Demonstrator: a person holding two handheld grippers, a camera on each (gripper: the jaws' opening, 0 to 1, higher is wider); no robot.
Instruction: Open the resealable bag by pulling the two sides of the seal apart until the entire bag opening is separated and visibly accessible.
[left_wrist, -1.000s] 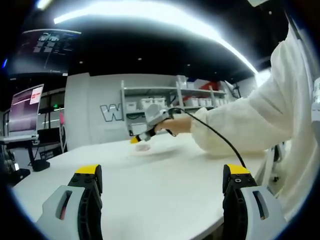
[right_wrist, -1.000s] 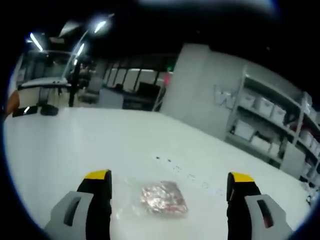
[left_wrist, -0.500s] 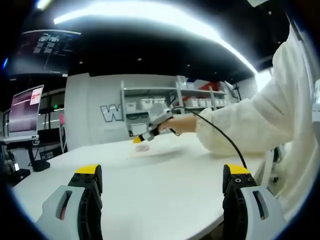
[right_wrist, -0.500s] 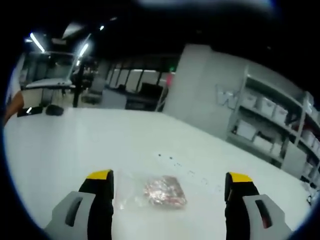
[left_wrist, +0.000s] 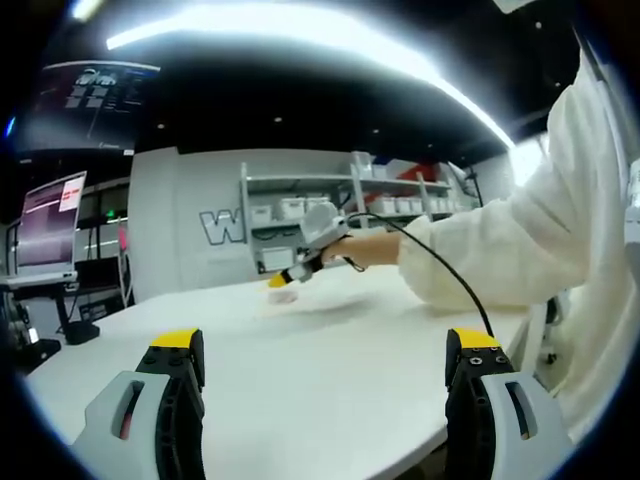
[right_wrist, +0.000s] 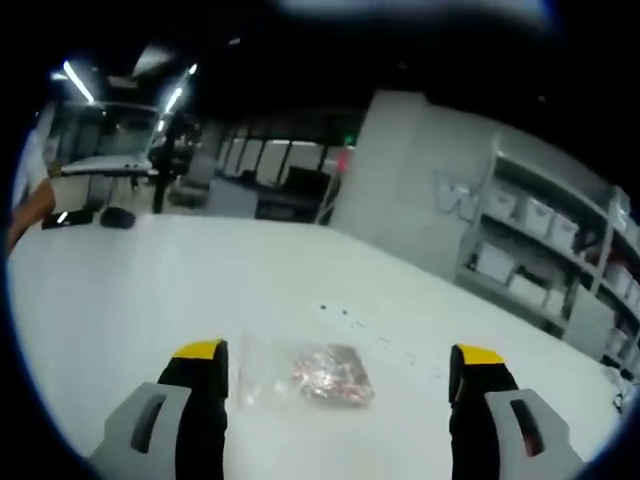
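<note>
The right tongs (right_wrist: 338, 375) stand wide open above a white desk (right_wrist: 150, 280), their yellow-tipped jaws parted and clear of everything, with a clear resealable bag (right_wrist: 305, 368) lying flat on the desk between them, just ahead of the jaw tips. A reddish, crinkled lump of contents sits in the bag's right part, while its empty transparent part stretches toward the left jaw; the bag's long axis runs across the right gripper view, roughly left to right, and which end carries the seal cannot be told. The left tongs (left_wrist: 325, 365) are likewise spread wide and hold nothing, poised over bare desk near its edge. In the left gripper view the right tongs appear at a distance, gripped by a person's hand (left_wrist: 368, 247) in a white sleeve (left_wrist: 500, 250), tilted down toward the small pale bag on the far part of the desk, with a black cable (left_wrist: 440, 275) trailing from them. Compared with one second ago, the bag sits slightly higher in the right gripper view and more of its clear left part shows, and the right tongs have lifted a little above the desk, while the left tongs have hardly moved. Storage shelves (right_wrist: 540, 240) line the wall behind.
</note>
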